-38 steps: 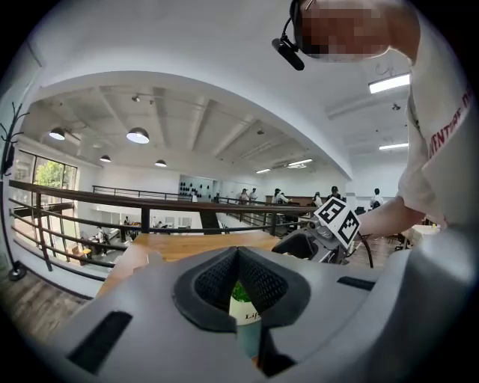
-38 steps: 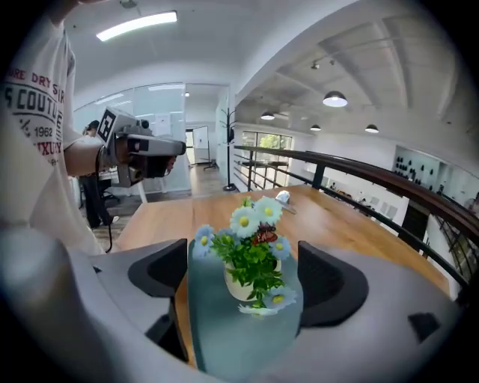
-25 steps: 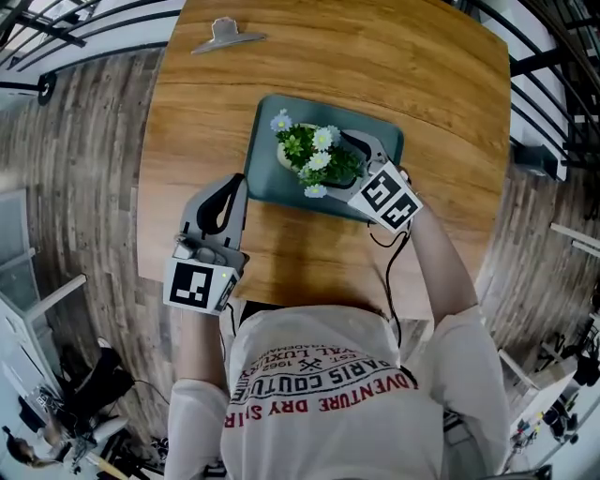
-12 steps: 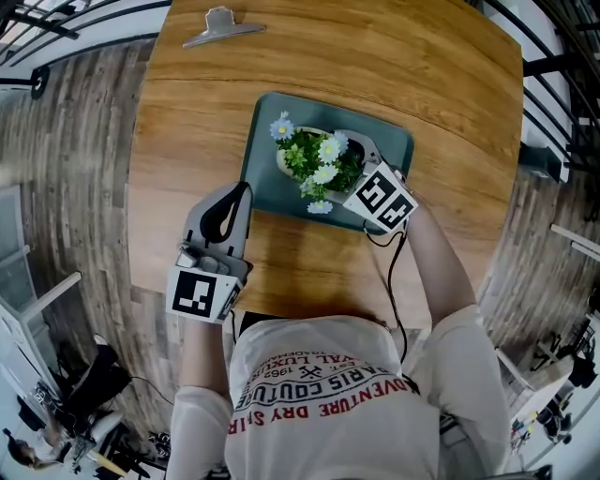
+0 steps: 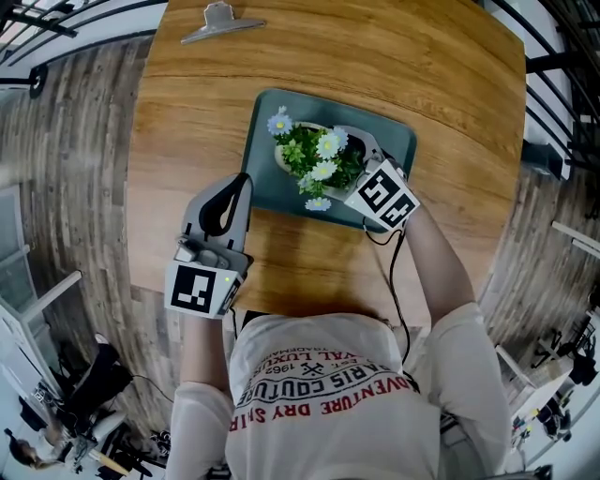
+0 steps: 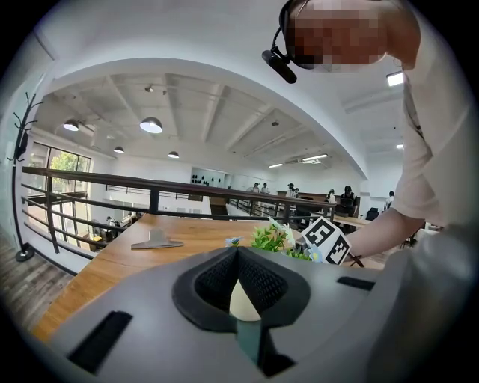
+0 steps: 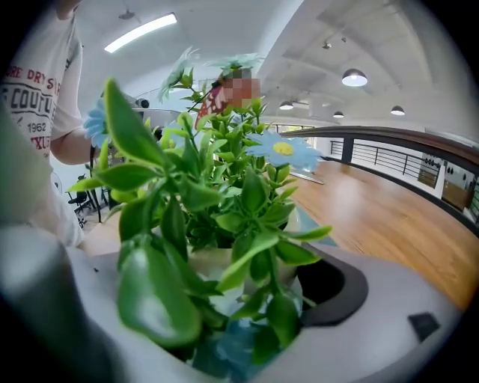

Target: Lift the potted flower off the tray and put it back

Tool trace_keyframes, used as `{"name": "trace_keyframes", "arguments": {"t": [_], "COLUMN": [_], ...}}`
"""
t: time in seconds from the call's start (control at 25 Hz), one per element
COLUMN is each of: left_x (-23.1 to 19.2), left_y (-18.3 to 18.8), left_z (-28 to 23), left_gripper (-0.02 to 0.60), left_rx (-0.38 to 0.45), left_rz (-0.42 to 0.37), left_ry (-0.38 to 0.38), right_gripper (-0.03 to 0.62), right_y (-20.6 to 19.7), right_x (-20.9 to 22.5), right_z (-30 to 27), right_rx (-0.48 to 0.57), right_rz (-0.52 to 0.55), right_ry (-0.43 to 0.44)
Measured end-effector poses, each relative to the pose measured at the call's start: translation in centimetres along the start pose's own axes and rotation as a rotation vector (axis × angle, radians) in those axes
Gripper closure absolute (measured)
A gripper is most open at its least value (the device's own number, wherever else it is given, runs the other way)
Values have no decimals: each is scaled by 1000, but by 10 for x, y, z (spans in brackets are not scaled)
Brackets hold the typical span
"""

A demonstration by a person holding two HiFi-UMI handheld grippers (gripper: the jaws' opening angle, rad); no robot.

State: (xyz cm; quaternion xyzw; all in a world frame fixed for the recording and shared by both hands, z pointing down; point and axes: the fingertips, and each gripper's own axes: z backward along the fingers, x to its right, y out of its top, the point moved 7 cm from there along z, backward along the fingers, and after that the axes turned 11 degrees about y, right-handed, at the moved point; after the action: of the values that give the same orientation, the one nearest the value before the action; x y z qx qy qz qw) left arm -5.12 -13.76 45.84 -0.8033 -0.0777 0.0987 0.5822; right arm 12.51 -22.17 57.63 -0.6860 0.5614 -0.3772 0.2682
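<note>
The potted flower [image 5: 314, 155], green leaves with white and pale blue daisies in a white pot, is over the dark teal tray [image 5: 394, 136] in the middle of the wooden table. My right gripper [image 5: 345, 155] reaches in from the tray's near right and is shut on the pot. In the right gripper view the white pot [image 7: 224, 263] sits between the jaws of the right gripper [image 7: 232, 288], with leaves filling most of the picture. Whether the pot's base touches the tray I cannot tell. My left gripper [image 5: 242, 185] is shut and holds nothing, just off the tray's near left corner.
A metal clip [image 5: 217, 21] lies at the table's far edge, also seen as the clip [image 6: 156, 241] in the left gripper view. The person's torso is at the near table edge [image 5: 309, 305]. Black railings [image 5: 56, 28] run beyond the table's far side.
Almost nothing differs apart from a small shift of the head camera. Both grippers and the flower keep their places over the tray.
</note>
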Motion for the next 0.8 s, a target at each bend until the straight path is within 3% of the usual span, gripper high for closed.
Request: {"name": "trace_keyframes", "arguments": {"t": [0.56,0.8], "left_x": [5,6], "left_y": [21,48], "left_z": [12,25], "left_gripper": [569,569], "left_rx": [35,89], "left_rz": [-30,-73], "left_ry": [-32,-79], "right_gripper": [121,121], "right_y": [21,50], "right_x": [-21,-37], "right_z": [32,71], "right_rx": [77,138], "right_rz": [-61,-66], "right_ry": [-133,-273]}}
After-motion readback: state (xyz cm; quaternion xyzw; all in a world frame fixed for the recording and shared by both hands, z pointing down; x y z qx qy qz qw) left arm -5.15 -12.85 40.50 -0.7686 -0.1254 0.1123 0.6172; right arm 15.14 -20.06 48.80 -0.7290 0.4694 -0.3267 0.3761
